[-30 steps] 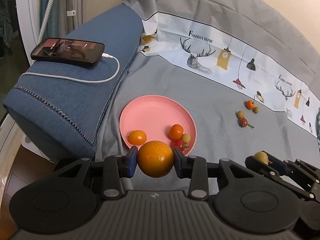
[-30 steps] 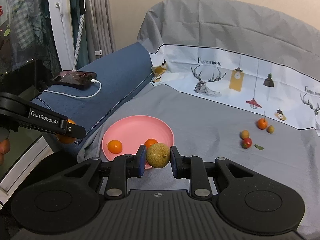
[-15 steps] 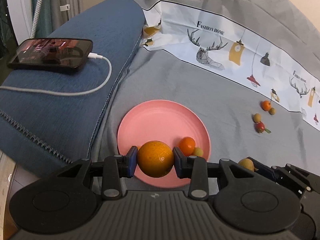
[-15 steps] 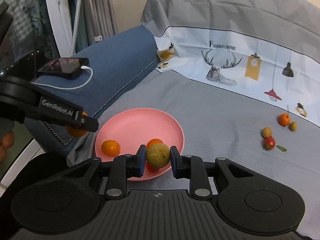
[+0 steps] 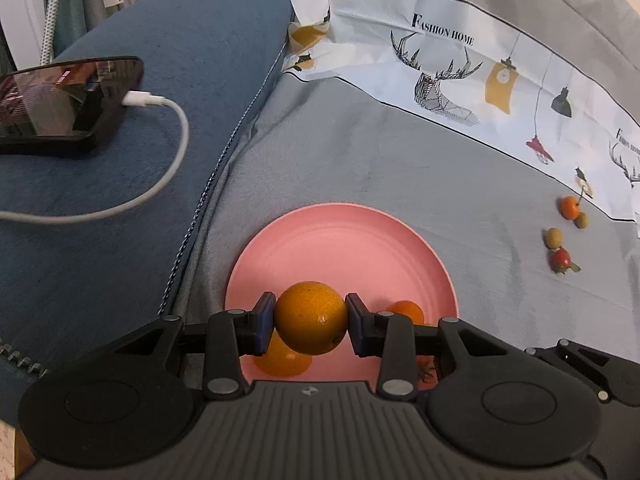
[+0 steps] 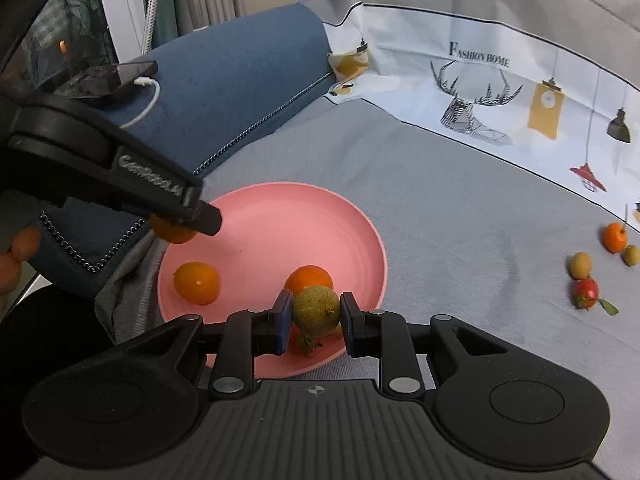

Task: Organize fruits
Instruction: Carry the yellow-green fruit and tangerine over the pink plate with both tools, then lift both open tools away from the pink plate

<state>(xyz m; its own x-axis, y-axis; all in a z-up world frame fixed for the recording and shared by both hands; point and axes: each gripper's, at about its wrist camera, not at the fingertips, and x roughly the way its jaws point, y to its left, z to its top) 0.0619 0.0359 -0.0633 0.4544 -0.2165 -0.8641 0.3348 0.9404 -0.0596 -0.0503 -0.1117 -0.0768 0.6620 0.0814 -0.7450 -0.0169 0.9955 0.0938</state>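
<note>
My left gripper [image 5: 311, 325] is shut on a round orange [image 5: 311, 322] above the near part of the pink plate [image 5: 340, 240]. My right gripper [image 6: 316, 316] is shut on a small brownish-green fruit [image 6: 317, 310] over the plate's [image 6: 280, 220] near rim. On the plate lie two small oranges [image 6: 197, 282] [image 6: 309, 277] and a red fruit with a green stem [image 6: 306, 342], partly hidden. The left gripper's black arm [image 6: 120, 176] and its orange [image 6: 172, 232] show in the right wrist view above the plate's left edge.
Several loose fruits lie on the grey cloth at the right: a small orange [image 5: 569, 207], two greenish ones [image 5: 554, 237] [image 5: 582, 220] and a red one [image 5: 561, 259]. A phone [image 5: 60, 100] with a white cable [image 5: 160, 176] rests on the blue cushion [image 5: 120, 240] at the left.
Both grippers have come down and forward over the pink plate with their fruits still held. The plate now looks larger and closer in both views.
</note>
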